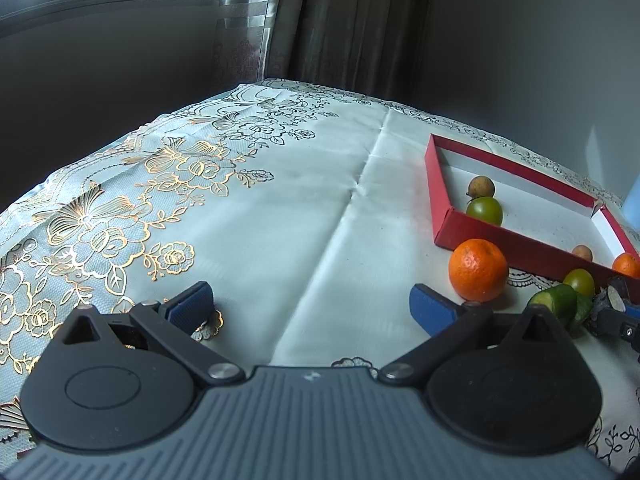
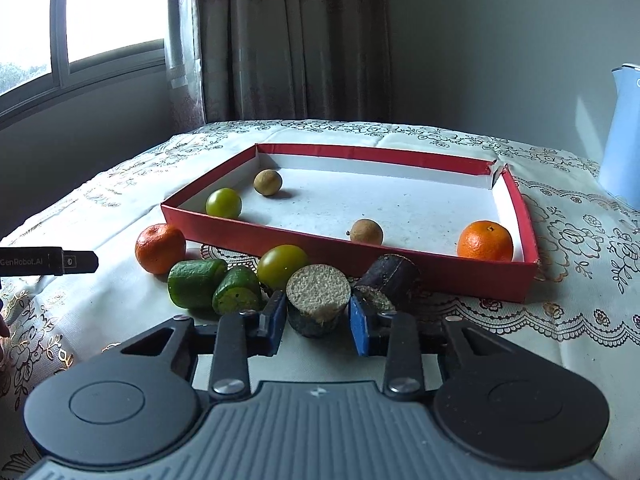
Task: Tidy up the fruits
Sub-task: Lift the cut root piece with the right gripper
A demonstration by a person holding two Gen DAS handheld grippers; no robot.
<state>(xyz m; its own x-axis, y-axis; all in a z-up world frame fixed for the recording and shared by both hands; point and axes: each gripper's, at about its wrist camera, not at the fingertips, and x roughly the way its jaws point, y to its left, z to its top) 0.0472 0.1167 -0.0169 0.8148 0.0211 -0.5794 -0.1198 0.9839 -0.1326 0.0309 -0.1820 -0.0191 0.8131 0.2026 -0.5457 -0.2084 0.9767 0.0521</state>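
A red tray (image 2: 400, 258) (image 1: 520, 246) on the table holds a green tomato (image 2: 223, 202), two brown longans (image 2: 267, 182) (image 2: 366, 232) and an orange (image 2: 485, 241). In front of it lie an orange (image 2: 160, 248) (image 1: 477, 270), two green cucumber pieces (image 2: 196, 282) (image 2: 237, 290), a green tomato (image 2: 282, 266) and a dark sugarcane piece (image 2: 394, 280). My right gripper (image 2: 318, 322) stands around another dark sugarcane piece (image 2: 318, 300), jaws touching its sides. My left gripper (image 1: 312, 306) is open and empty over bare cloth, left of the orange.
A light blue jug (image 2: 624, 136) stands at the right behind the tray. The flowered tablecloth (image 1: 240, 208) covers the table. Curtains and a window are behind. The left gripper's tip (image 2: 76, 261) shows in the right wrist view.
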